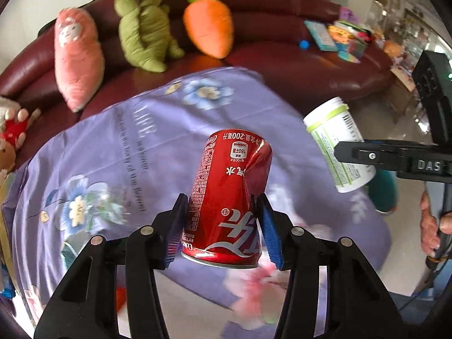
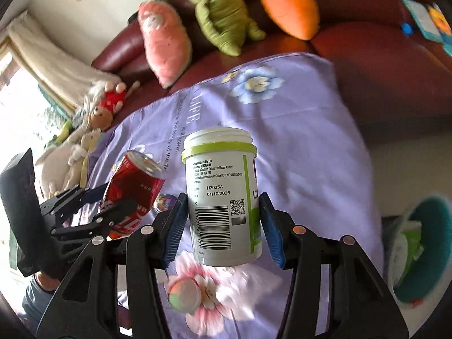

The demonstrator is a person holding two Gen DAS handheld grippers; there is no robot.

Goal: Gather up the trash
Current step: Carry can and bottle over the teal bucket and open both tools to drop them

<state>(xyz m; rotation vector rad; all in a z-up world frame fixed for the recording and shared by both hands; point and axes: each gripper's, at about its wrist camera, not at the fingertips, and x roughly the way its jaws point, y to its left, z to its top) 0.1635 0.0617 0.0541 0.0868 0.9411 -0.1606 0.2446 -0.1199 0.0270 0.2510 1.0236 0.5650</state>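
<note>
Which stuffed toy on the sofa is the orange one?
The carrot plush with a bunny face on top. The plush at the far left is pink, and the middle one is green.

Beyond the tool: purple floral cloth [image 1: 113, 147] over the table; behind it, a maroon sofa [image 1: 282, 65] bearing pink plush [image 1: 76, 56], green plush [image 1: 141, 28] and carrot plush [image 1: 209, 25].

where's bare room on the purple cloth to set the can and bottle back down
Free: the wide stretch of purple cloth between the blue flower print and the white bottle, running toward the sofa. Crowded: the near edge by the small round ball, the side beside the red can where soft toys pile up, and the teal bin side.
</note>
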